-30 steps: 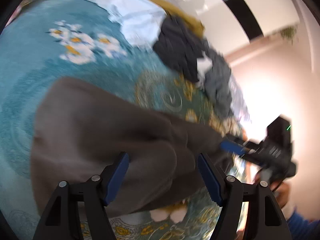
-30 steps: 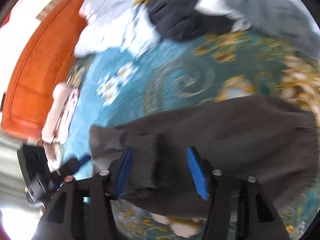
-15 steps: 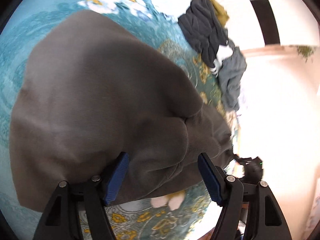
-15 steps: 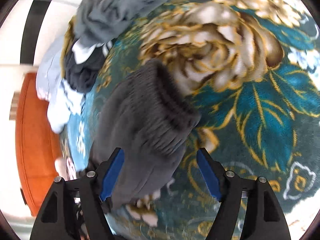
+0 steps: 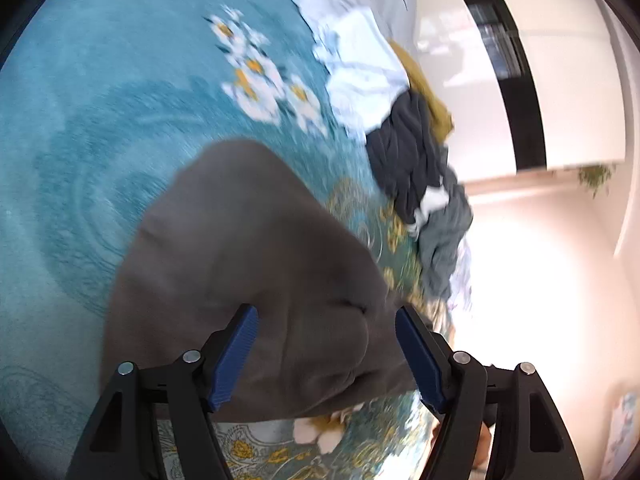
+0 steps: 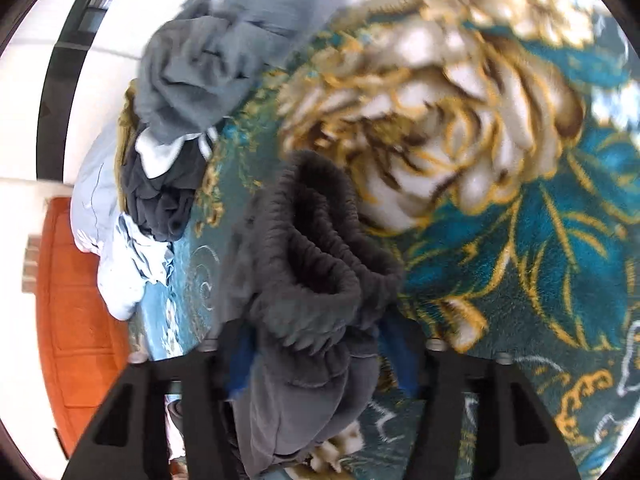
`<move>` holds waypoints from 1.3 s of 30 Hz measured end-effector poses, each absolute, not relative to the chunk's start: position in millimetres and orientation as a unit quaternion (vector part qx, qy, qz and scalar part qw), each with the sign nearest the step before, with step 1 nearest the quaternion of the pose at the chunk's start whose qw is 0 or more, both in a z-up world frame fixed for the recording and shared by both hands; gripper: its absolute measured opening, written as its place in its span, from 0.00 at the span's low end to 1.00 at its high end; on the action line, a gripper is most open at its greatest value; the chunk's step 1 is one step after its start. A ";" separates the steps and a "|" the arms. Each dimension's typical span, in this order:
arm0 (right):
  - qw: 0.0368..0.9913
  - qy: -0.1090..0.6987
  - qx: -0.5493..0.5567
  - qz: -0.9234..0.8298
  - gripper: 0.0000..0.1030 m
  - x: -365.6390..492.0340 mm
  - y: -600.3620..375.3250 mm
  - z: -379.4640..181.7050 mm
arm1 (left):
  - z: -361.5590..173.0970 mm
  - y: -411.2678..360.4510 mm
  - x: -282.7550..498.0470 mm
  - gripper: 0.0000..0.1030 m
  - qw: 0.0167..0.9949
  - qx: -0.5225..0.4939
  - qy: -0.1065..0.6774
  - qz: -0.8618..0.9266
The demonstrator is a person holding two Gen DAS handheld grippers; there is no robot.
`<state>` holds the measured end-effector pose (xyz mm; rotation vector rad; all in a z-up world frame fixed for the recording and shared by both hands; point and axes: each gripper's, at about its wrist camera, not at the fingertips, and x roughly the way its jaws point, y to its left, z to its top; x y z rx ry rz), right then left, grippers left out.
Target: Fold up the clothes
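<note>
Grey sweater on the rug, both hands working it

Left hand-held gripper (image 5: 325,354) is sitting wide open over the sweater (image 5: 248,264); only the right view is showing the right hand-held gripper (image 6: 316,354) pinching its ribbed cuff (image 6: 320,232).

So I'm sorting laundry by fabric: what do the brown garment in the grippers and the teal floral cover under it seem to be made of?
The brown garment looks like a soft knit, perhaps cotton fleece: matte, with a thick ribbed, gathered band. The teal floral cover looks like plush fleece or velvety blanket cloth: short fuzzy nap, printed gold-edged flowers. Blur leaves the exact fibres open.
</note>
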<state>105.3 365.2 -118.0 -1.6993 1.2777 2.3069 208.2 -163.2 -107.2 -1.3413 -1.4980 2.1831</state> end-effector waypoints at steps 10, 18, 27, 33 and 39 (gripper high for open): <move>-0.147 0.102 -0.477 0.860 0.41 108.4 202.3 42.5 | -108.4 -194.1 220.9 0.73 0.055 -0.407 -0.554 0.724; -0.228 -0.163 -0.463 0.841 0.42 157.1 33.9 23.3 | -111.9 -217.3 238.4 0.73 0.038 -0.393 -0.575 0.717; -0.267 -0.229 -0.495 0.795 0.59 182.8 -14.8 -23.4 | -122.2 -233.1 246.7 0.73 0.029 -0.386 -0.602 0.698; -0.316 -0.153 -0.526 0.774 0.59 178.9 0.6 -16.7 | -118.3 -223.3 239.6 0.73 0.046 -0.398 -0.580 0.709; -0.268 -0.131 -0.523 0.798 0.60 153.6 35.9 -12.5 | -108.3 -193.2 223.0 0.73 0.077 -0.433 -0.512 0.738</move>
